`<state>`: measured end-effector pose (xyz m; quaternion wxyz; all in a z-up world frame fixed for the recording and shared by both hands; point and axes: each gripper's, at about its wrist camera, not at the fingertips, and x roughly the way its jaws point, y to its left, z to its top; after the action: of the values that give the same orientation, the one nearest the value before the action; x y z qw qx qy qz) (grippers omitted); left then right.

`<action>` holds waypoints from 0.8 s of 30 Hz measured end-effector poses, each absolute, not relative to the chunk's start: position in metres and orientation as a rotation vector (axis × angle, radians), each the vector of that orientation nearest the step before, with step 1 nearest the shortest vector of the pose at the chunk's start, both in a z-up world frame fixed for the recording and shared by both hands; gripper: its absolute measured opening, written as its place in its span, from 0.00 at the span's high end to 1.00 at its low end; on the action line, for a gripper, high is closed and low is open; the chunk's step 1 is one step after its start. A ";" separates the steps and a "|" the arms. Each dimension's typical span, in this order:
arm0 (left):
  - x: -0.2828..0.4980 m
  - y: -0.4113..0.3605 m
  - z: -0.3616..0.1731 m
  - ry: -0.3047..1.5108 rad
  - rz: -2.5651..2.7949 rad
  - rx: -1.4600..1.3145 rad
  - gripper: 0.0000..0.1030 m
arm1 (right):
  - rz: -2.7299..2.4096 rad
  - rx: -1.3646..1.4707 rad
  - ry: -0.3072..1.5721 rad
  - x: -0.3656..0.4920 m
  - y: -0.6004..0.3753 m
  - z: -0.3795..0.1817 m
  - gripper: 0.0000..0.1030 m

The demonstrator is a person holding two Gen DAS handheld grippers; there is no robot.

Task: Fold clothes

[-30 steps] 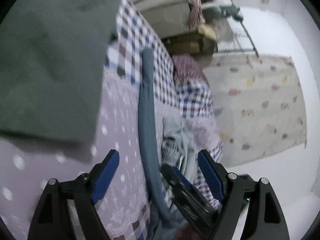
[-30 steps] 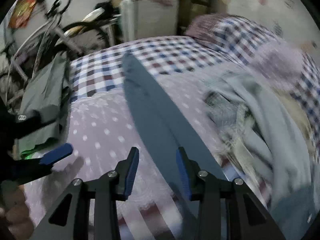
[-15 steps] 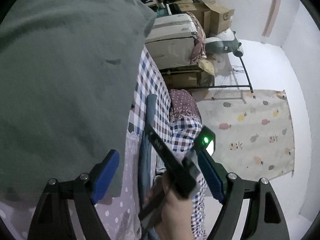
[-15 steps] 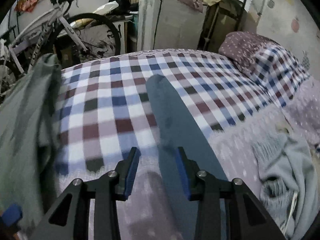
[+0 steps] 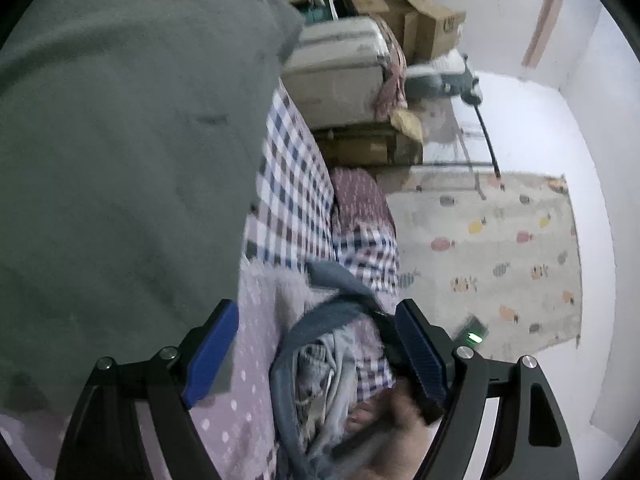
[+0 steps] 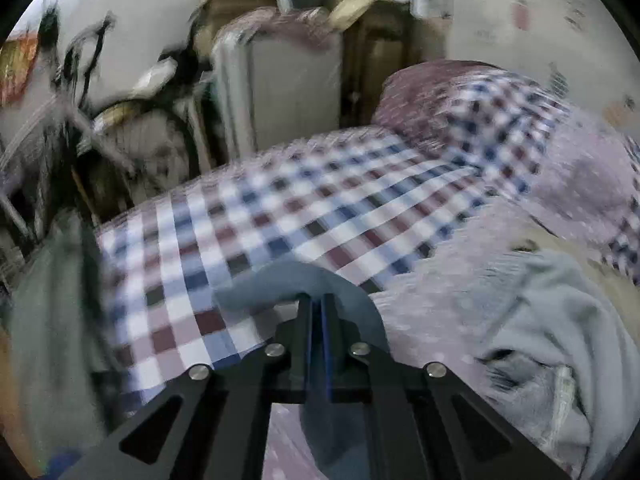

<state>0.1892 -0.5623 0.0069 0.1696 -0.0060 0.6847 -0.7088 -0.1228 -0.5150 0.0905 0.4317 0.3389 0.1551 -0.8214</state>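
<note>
A blue-grey garment (image 6: pixel 296 282) lies in a long strip on the bed. My right gripper (image 6: pixel 316 300) is shut on its far end, and the cloth bends over the fingers. The same garment (image 5: pixel 332 308) shows curled back in the left wrist view. My left gripper (image 5: pixel 316 344) is open and empty above the bed. A dark green garment (image 5: pixel 128 152) hangs close in front of it and fills the left of that view. It also shows at the left edge of the right wrist view (image 6: pixel 48 300).
The bed has a checked sheet (image 6: pixel 248 232) and a mauve dotted cover (image 5: pixel 256 344). A pile of pale grey clothes (image 6: pixel 560 344) lies at the right. A pillow (image 6: pixel 440 92), a white cabinet (image 6: pixel 288 88) and a bicycle (image 6: pixel 80 100) stand behind the bed.
My right gripper has shut on the far end of the blue-grey garment and pulled it back toward me, so the strip now folds over. The left gripper stays open.
</note>
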 end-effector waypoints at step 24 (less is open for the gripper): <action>0.028 -0.385 0.064 1.313 -2.699 0.849 0.19 | -2.614 0.859 -0.515 -0.079 0.046 0.196 0.98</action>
<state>0.0278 -0.3846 0.0636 0.0112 0.2722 0.4208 -0.8653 -0.0791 0.0464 0.1961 0.1704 0.3023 -0.1812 -0.9202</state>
